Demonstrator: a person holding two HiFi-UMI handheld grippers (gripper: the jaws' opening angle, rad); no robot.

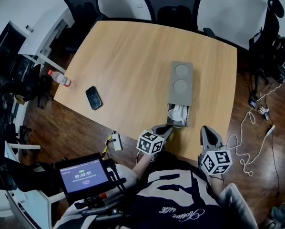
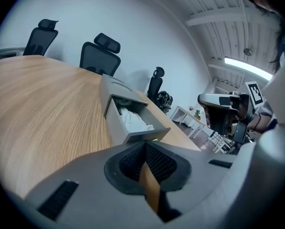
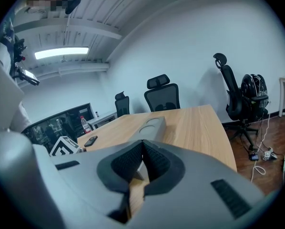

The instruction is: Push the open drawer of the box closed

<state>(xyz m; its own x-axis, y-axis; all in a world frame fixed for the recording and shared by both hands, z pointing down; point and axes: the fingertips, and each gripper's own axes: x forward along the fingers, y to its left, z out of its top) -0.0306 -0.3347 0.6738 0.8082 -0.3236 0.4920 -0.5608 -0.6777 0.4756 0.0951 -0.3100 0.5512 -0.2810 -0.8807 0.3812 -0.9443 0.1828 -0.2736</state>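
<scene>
Left gripper view shows your left claw (image 2: 145, 144) closed, its two pads pressed together at the tip with nothing between them. At 12 o'clock from it, just beside the tip, stands the front of the drawer (image 2: 133, 128). I cannot tell if the claw touches it. The drawer is pulled out of the grey box (image 2: 115, 87), and a white cloth (image 2: 134, 119) lies inside it.

In the head view, the left claw (image 1: 167, 128) sits at the near edge of the table (image 1: 133, 56), at about 7 o'clock from the drawer (image 1: 177, 123). Your right claw (image 1: 207, 130) is at 3 o'clock from the left one, a little apart from the box (image 1: 181, 82). The right gripper view shows it closed and empty too.

Farther out, at 9 o'clock from the box, lie a phone (image 1: 93, 97) and a bottle (image 1: 59, 78).

As I judge it, the task is only at its start: the drawer is open and the push is not yet done. What remains is to press the front away from you, toward 12 o'clock, until it is flush with the box.
</scene>
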